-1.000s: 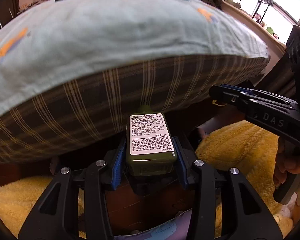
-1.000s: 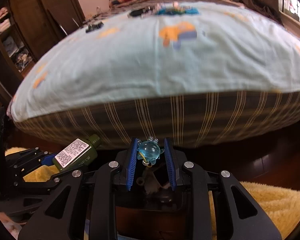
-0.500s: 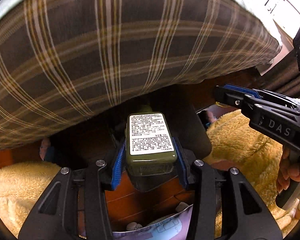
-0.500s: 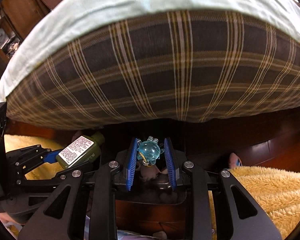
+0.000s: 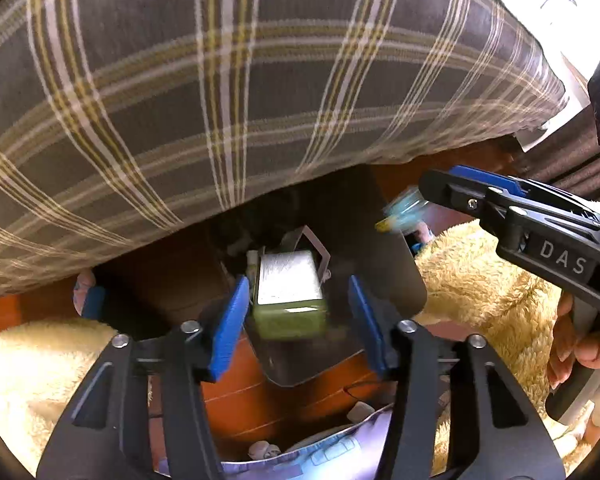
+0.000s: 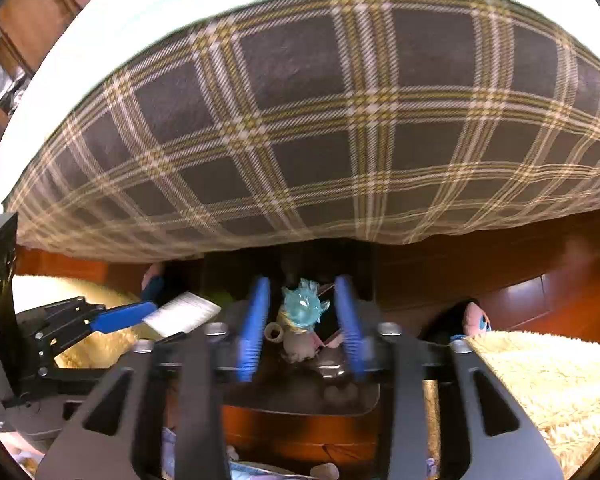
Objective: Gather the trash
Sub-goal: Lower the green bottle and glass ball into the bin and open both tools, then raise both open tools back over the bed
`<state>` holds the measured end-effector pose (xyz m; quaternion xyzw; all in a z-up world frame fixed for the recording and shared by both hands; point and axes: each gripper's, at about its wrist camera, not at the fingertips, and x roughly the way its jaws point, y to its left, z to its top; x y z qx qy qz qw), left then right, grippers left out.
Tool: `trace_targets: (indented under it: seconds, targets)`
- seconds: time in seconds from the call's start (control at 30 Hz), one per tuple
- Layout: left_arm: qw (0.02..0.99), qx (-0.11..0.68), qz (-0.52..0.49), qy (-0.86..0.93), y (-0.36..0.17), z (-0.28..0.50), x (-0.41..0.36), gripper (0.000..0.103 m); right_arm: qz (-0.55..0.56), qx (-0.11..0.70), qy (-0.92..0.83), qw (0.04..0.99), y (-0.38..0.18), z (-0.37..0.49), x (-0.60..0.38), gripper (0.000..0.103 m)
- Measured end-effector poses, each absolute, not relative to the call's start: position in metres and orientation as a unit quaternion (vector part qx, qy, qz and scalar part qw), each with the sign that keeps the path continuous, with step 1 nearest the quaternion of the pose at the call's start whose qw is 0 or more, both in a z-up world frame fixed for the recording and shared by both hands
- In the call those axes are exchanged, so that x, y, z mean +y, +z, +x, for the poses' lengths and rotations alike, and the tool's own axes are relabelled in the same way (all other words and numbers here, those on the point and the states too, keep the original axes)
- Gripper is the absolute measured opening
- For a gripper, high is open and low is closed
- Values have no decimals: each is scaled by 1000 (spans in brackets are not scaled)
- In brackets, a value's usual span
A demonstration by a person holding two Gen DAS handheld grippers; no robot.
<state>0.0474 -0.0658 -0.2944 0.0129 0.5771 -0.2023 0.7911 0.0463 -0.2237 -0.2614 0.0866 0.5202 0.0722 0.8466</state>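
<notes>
My left gripper (image 5: 296,316) is open, its blue pads clear of the small green bottle (image 5: 288,300) with a white label, which is blurred and dropping between them over a dark trash bin (image 5: 400,280). My right gripper (image 6: 303,316) is also open; the translucent blue spiky toy (image 6: 304,306) hangs blurred between its spread pads above the bin (image 6: 332,396), which holds other scraps. In the left wrist view the right gripper (image 5: 432,196) comes in from the right with the blue toy (image 5: 402,214) at its tip. In the right wrist view the left gripper (image 6: 140,314) shows with the bottle's label (image 6: 182,314).
A plaid-covered bed side (image 5: 220,100) overhangs the bin; it also fills the top of the right wrist view (image 6: 320,120). Yellow fluffy rugs (image 5: 480,292) lie on the reddish wooden floor (image 6: 520,292) on both sides. Slippers (image 6: 476,318) sit under the bed edge.
Both grippers moved lower toward the bin and opened. The green bottle and the blue toy have left the pads and are falling, blurred.
</notes>
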Motion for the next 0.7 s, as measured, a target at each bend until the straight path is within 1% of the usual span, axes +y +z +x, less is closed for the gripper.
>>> trace_targets:
  seconds: [0.1,0.2,0.27,0.33,0.4,0.5,0.7]
  targets:
    - [798,569,19,-200,-288,46,-65,55,91,515,69,850,-254,47,-227,54]
    - [808,556,30,-195,-277,43,-64,62,91,504,68,856,-244,45,-230,65]
    - [817,543,38,-191,-267,41,-61,66,87,495,67,862,-235,44,-229,77]
    - [826,529,41,-187,-254,38,-57,70,86,489,70,865,-225,43,-229,83]
    - [835,517,39,-184,-239,34,-54,74,88,478,74,871,-215,41,-231,85]
    - [848,496,28,-182,-215,34,-47,78,92,457,76,881,-193,39,-235,87]
    - [870,455,29,-188,-170,36,-36,82,97,404,71,907,-145,42,-247,91]
